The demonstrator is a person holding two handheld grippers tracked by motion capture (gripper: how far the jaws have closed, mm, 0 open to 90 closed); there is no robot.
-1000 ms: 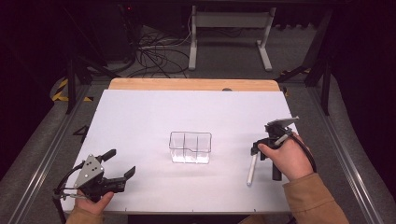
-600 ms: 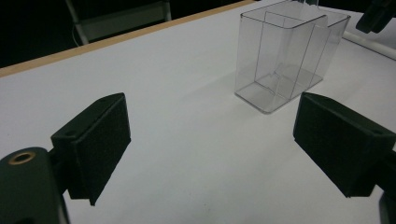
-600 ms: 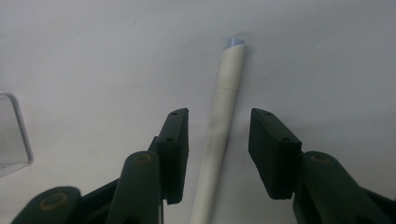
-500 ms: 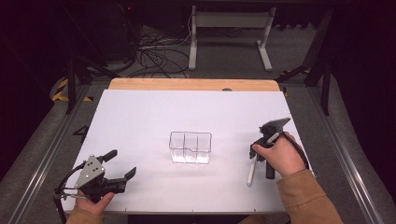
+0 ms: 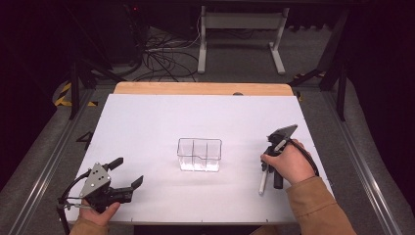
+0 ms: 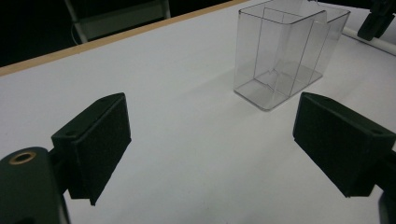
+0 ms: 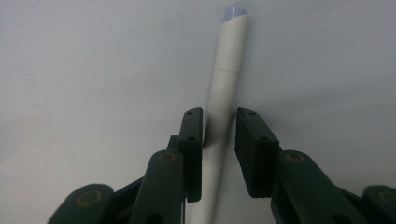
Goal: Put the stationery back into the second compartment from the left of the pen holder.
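White pen (image 7: pixel 223 107) between closing right tongs (image 7: pixel 219 156), clear box (image 5: pixel 199 154) nearby; left tongs (image 6: pixel 210 144) apart.

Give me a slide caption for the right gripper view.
Right tool closing around a white pen lying on the white table, jaws either side of its barrel.

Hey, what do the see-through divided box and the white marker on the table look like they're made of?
Divided box: looks like clear hard plastic, glossy; you see the table through its thin walls and partitions, with bright edge lines. It could be acrylic; the look leaves that open.
Marker: seemingly matte white plastic, an even, dull barrel with a seam where the cap joins and a paler, slanted end.
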